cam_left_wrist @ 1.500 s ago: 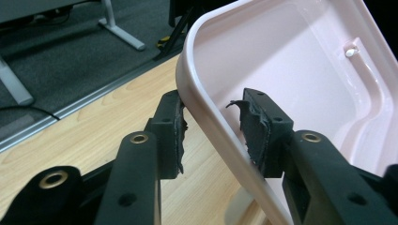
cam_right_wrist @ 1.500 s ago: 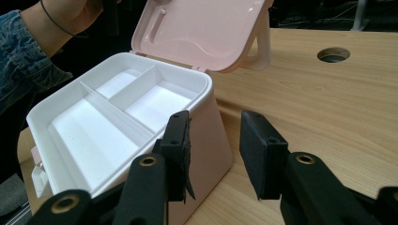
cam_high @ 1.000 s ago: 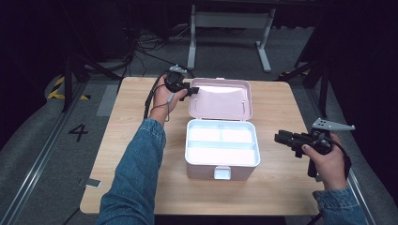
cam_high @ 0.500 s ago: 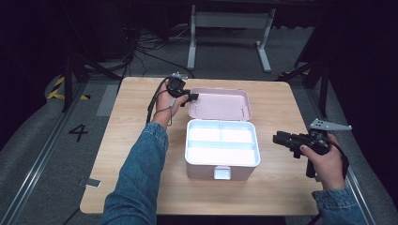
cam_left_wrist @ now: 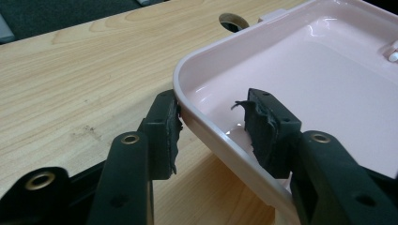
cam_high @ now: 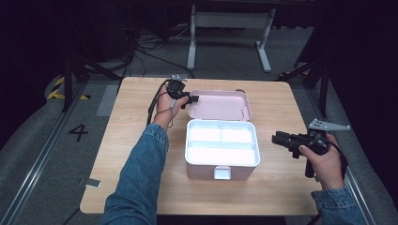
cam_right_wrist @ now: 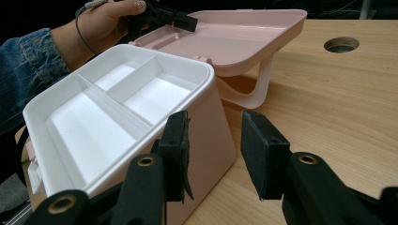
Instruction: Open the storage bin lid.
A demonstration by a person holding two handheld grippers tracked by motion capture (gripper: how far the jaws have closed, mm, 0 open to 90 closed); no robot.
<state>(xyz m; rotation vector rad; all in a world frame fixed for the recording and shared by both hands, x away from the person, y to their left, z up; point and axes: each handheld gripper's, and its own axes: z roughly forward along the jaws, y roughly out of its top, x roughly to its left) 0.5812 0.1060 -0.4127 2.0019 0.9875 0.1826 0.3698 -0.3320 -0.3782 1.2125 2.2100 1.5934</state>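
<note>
- High view: pale wooden table [cam_high: 131, 154] carrying a pink plastic storage box [cam_high: 223, 166] with a white divided tray [cam_high: 222, 142] inside, set near the middle of the top.
- Hinged pink lid [cam_high: 219, 104] thrown back behind the box, hollow side up.
- Left gripper [cam_high: 191, 99] reaching to the lid's left rim from a denim-sleeved forearm; right gripper [cam_high: 278, 139] held well apart from the box on its right side, jaws pointing toward it.
- Left gripper view: jaws set moderately apart and straddling the lid's rounded rim near a corner, one pad [cam_left_wrist: 165, 133] outside and touching or nearly touching the wall, the other pad [cam_left_wrist: 264, 129] inside the hollow with a gap left. Not clamped on anything; pad rubber looks torn at the edges.
- Round cable hole in the tabletop [cam_left_wrist: 233, 22] beyond the lid.
- Right gripper view: jaws open and empty, aimed past the box's near corner. White tray split into one long and two shorter compartments, all bare. Lid propped off the table on what seems to be its folded carrying handle [cam_right_wrist: 256, 86], though hard to make out for sure.
- Judged step: taking hold of the lid rim, likely to swing it shut. Best done by closing squarely on the straight wall rather than the curved corner, then lifting along the hinge arc instead of dragging, with the right gripper steadying the box so it does not slide.
</note>
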